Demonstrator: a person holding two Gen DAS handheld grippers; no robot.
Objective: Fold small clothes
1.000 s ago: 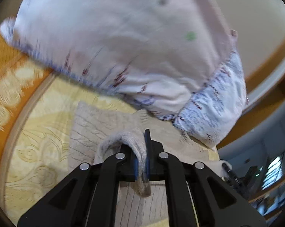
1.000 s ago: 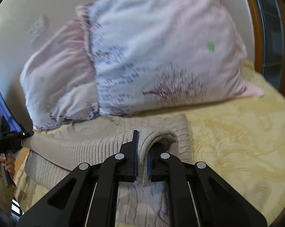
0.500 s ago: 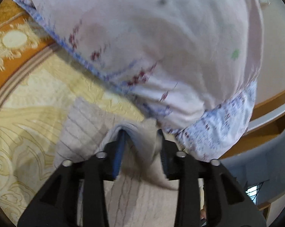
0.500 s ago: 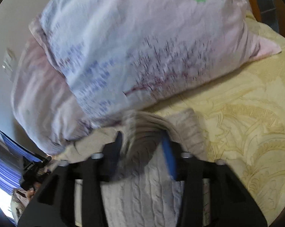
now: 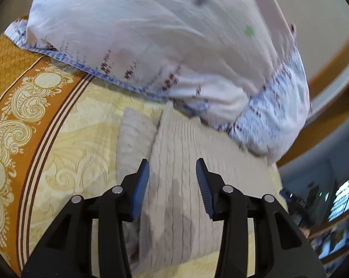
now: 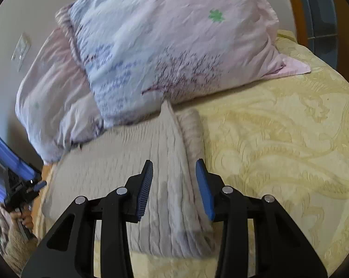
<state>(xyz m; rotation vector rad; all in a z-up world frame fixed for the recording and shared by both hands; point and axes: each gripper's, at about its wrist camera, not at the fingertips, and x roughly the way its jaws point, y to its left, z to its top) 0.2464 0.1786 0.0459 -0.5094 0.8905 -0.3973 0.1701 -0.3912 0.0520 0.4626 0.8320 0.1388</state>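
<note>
Both jaws just let go, stand apart | cable-knit beige sweater (image 5: 179, 162) folded flat | wrinkled pillow (image 6: 174, 46)

bed: yellow patterned bedspread (image 6: 278, 139) | pillows (image 6: 174, 46) against pale wall (image 6: 23, 4) | frame: wooden, probably (image 5: 331, 53)

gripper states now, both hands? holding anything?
Left gripper: open, jaws just opened, knit sweater lies below between them, not gripped.
Right gripper: open, jaws narrowed a little, nothing gripped; sweater fold lies loose between them.
</note>
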